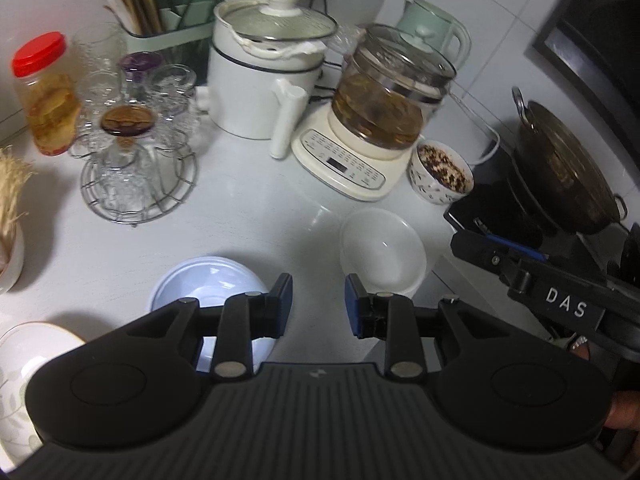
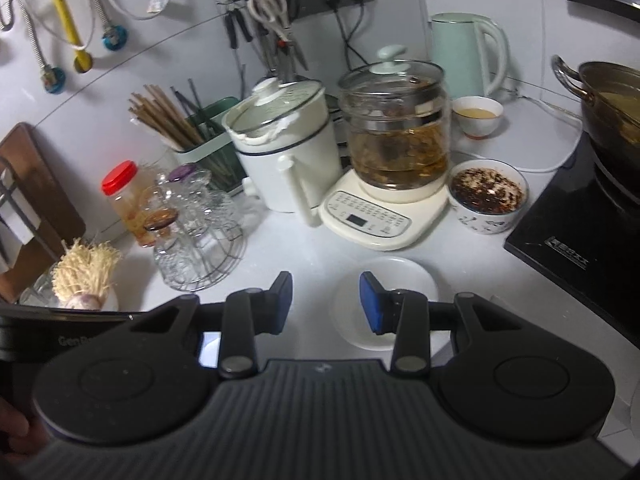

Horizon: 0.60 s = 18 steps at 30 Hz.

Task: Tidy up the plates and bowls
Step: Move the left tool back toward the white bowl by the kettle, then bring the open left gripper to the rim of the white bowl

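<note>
On the white bench [image 1: 248, 216], as the left wrist camera shows it, the left claw [image 1: 318, 306] hangs with its jaws parted and nothing between them, above a strip of bare bench. A pale blue bowl [image 1: 200, 284] sits just to its left, partly under the left finger, and a white bowl [image 1: 380, 256] sits just beyond its right finger; a plate with a leaf pattern [image 1: 28, 352] lies at the lower left edge. The right claw [image 1: 500, 252] shows at the right, but whether it is parted or closed cannot be told from here. The likely step is picking up one bowl to nest it in the other, so the left claw should straddle one rim, one pad inside and one outside, before closing. From the right wrist camera, the right claw [image 2: 326, 302] is also parted and empty, its right finger over the white bowl [image 2: 388, 276] and its left finger over bare bench. To grip well it should shift slightly so the near rim falls between the pads, then lower squarely. The speckled bowl [image 2: 486, 200] of dark contents and the glass kettle [image 2: 394, 132] stand close behind, so the lift should stay low and clear of them.
</note>
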Motion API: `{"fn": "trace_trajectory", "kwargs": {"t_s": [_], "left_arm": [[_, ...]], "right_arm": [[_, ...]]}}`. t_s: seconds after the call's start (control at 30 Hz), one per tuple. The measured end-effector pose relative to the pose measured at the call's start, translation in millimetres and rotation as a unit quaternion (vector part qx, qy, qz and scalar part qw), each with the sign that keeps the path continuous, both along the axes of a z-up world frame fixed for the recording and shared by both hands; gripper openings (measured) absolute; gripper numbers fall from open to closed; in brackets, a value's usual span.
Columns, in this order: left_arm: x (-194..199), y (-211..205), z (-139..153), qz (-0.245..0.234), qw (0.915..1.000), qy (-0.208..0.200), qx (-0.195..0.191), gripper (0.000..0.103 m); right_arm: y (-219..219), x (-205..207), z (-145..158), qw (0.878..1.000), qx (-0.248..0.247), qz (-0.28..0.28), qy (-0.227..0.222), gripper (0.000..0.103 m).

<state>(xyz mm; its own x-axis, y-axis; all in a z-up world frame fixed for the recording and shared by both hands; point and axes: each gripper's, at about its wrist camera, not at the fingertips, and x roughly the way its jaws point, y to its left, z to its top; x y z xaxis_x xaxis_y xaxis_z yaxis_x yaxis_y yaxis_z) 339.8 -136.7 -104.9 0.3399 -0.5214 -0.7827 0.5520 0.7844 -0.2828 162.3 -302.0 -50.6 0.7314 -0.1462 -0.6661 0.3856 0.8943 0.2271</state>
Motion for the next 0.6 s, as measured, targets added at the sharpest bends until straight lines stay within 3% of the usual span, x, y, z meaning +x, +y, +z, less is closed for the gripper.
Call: {"fn": "trace_trajectory", "kwargs": {"t_s": [0.27, 0.37, 0.6], "left_arm": [[9, -34, -16, -0.024, 0.9995, 0.014, 0.012, 0.041], [14, -48, -23, -0.022, 0.9994, 0.020, 0.017, 0.047], [24, -79, -41, -0.012, 0.9990, 0.037, 0.022, 0.048]], "right_arm": [[-34, -9, -13, 0.999, 0.018, -0.044, 0.011, 0.041], [-45, -8, -17, 0.999, 0.016, -0.044, 0.015, 0.041], [-74, -1, -29, 0.998, 0.028, -0.042, 0.032, 0.041]]}}
